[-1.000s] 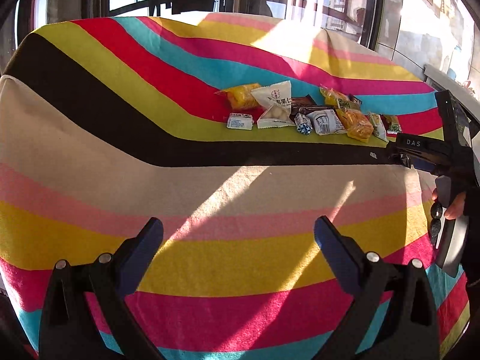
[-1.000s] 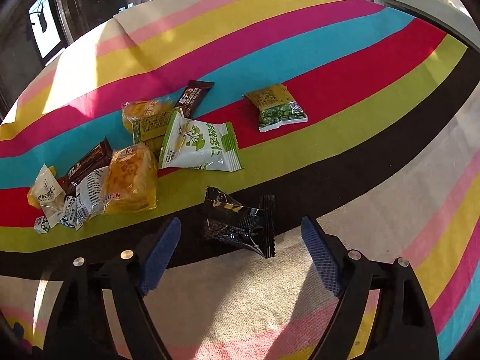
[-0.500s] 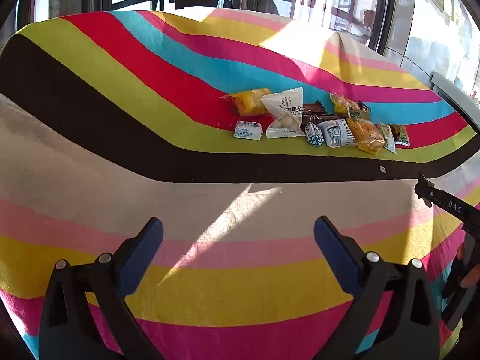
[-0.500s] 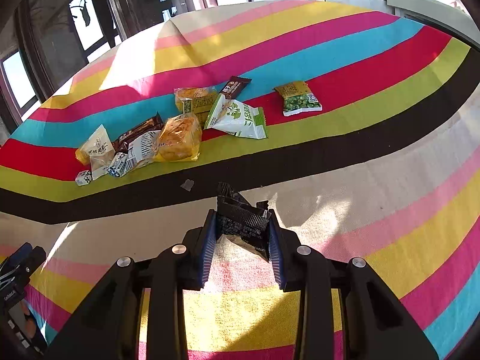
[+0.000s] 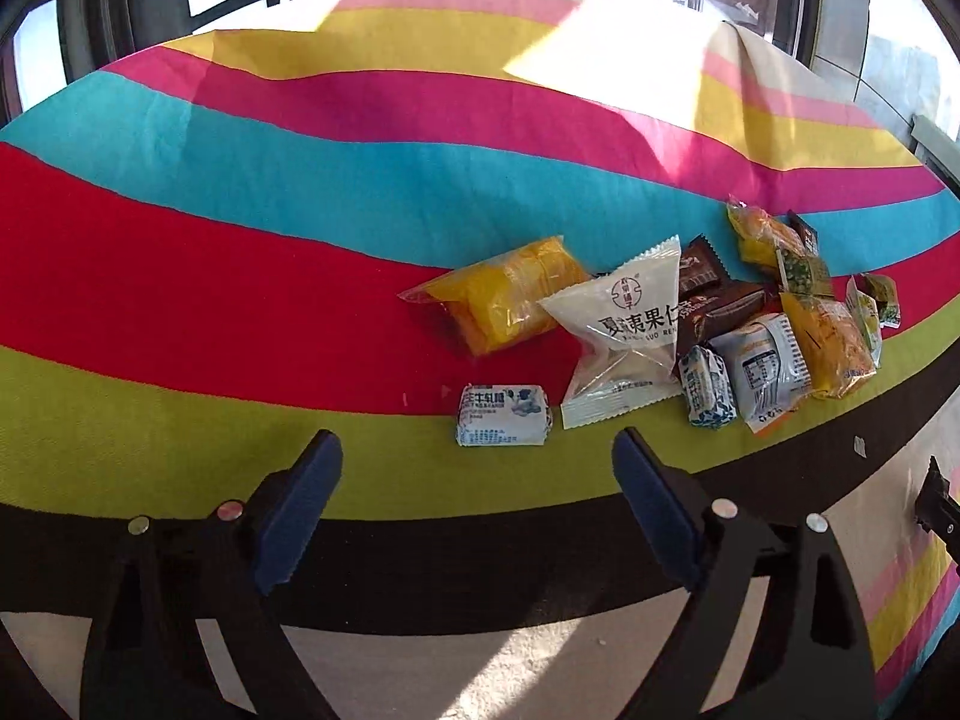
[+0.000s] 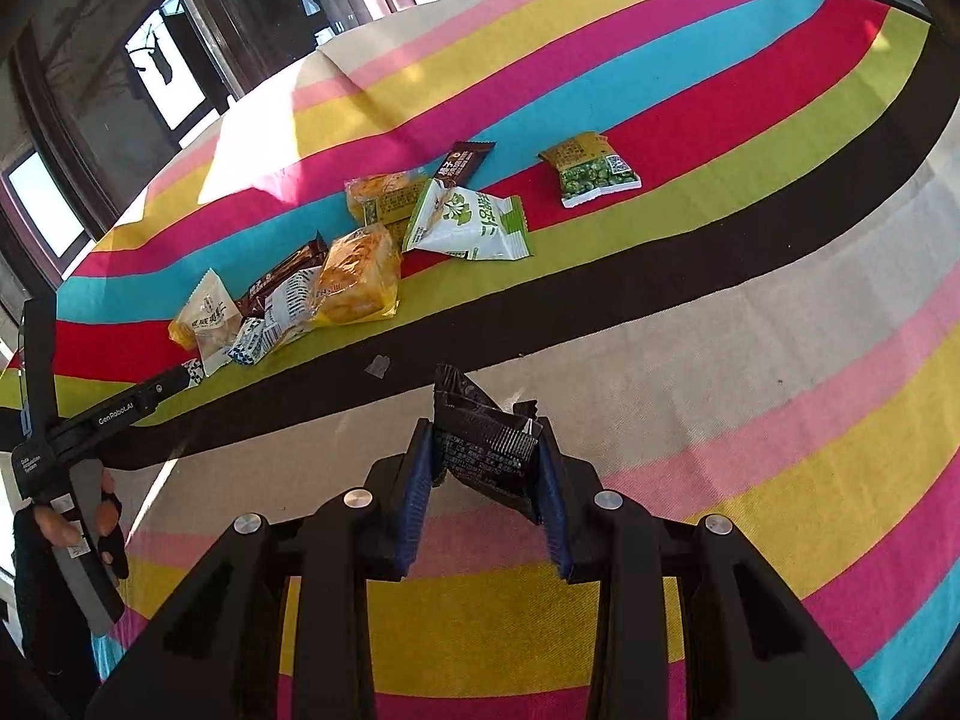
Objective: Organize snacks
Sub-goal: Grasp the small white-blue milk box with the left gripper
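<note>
Jaws of the right gripper (image 6: 485, 474) were pinched on one dark snack packet (image 6: 483, 450), those of the left gripper (image 5: 474, 474) were closing on nothing, and the snack pile (image 5: 690, 324) on the striped cloth (image 5: 240, 276) was left unsorted.

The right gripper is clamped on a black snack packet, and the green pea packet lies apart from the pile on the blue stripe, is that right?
Not quite. The right gripper is clamped on the black snack packet, and the green pea packet does lie apart from the pile, but it lies on the red stripe, not the blue one. The right wrist view shows it.
</note>
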Action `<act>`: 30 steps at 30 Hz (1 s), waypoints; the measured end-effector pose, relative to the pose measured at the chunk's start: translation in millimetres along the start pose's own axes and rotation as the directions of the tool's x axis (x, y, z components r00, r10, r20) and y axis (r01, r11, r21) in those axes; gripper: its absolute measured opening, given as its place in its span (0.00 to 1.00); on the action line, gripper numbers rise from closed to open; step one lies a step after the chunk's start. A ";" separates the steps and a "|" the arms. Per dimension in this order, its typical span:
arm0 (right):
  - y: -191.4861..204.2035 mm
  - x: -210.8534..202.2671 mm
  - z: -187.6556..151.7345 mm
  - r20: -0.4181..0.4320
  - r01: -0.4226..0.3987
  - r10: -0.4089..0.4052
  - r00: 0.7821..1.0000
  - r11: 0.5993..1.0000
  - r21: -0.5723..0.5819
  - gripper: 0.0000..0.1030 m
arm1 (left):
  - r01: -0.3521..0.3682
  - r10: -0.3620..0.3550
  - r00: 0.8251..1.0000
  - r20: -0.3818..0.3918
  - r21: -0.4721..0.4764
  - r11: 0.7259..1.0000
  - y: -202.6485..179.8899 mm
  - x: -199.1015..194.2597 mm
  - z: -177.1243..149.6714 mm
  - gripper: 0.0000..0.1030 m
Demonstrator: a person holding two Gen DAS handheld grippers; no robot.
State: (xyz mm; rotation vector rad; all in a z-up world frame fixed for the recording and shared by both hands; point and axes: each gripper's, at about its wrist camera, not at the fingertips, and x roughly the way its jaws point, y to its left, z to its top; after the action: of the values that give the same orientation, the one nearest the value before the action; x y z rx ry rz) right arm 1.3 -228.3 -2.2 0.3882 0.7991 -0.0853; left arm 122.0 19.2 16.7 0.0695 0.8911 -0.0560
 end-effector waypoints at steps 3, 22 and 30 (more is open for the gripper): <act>-2.8 0.1 0.6 0.001 -0.016 0.016 1.000 1.000 0.013 0.32 | -0.004 0.004 1.000 -0.019 0.026 1.000 -5.2 13.7 6.2 0.78; -13.9 -1.3 1.4 0.012 -0.088 0.087 0.996 0.994 0.072 0.32 | 0.041 -0.042 0.999 0.028 0.033 0.999 -43.1 -36.2 -56.6 0.33; -15.3 -3.3 1.0 0.027 -0.087 0.085 0.996 0.993 0.079 0.32 | 0.045 -0.046 0.998 0.045 0.019 0.999 -41.8 -70.0 -86.1 0.33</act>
State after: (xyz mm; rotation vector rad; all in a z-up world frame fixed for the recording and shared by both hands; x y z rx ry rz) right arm -3.7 -243.1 -3.9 0.4965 0.7565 -0.0419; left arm 8.1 -13.8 15.7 0.0641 0.8474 -0.1074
